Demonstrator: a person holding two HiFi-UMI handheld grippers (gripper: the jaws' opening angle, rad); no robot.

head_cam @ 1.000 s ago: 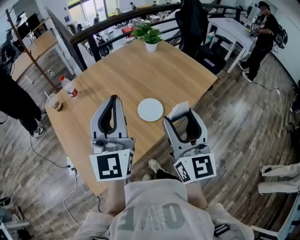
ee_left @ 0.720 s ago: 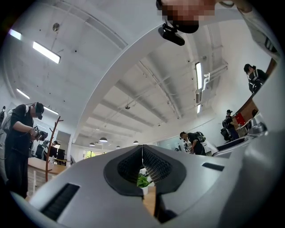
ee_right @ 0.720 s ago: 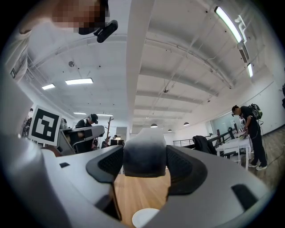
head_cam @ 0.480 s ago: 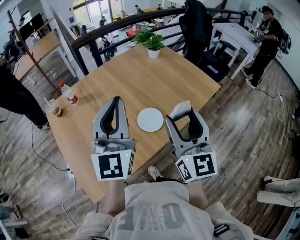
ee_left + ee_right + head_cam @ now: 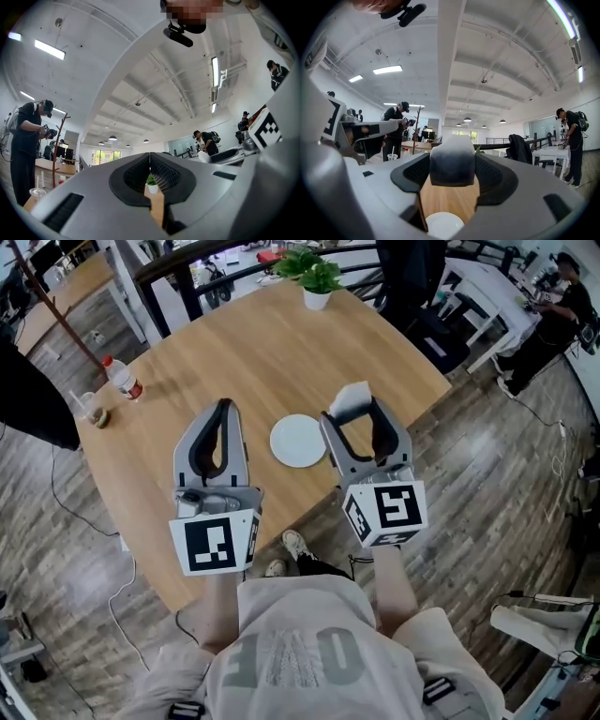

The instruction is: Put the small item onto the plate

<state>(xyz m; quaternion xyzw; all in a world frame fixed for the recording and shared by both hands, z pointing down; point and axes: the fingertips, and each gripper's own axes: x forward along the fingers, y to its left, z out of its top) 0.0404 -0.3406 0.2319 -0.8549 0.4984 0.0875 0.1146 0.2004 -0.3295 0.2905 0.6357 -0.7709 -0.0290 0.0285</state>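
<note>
Small item (image 5: pixel 452 161), whitish block, squarish, soft-edged

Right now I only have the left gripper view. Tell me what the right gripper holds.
Observer: The right gripper is shut on a small pale block.
Operator: Locate the plate.
Observer: The white plate lies bare on the wooden table, just left of the right gripper.
Operator: Place the block against the plate.
Observer: In the head view the block shows to the right of the plate, not over it.
</note>
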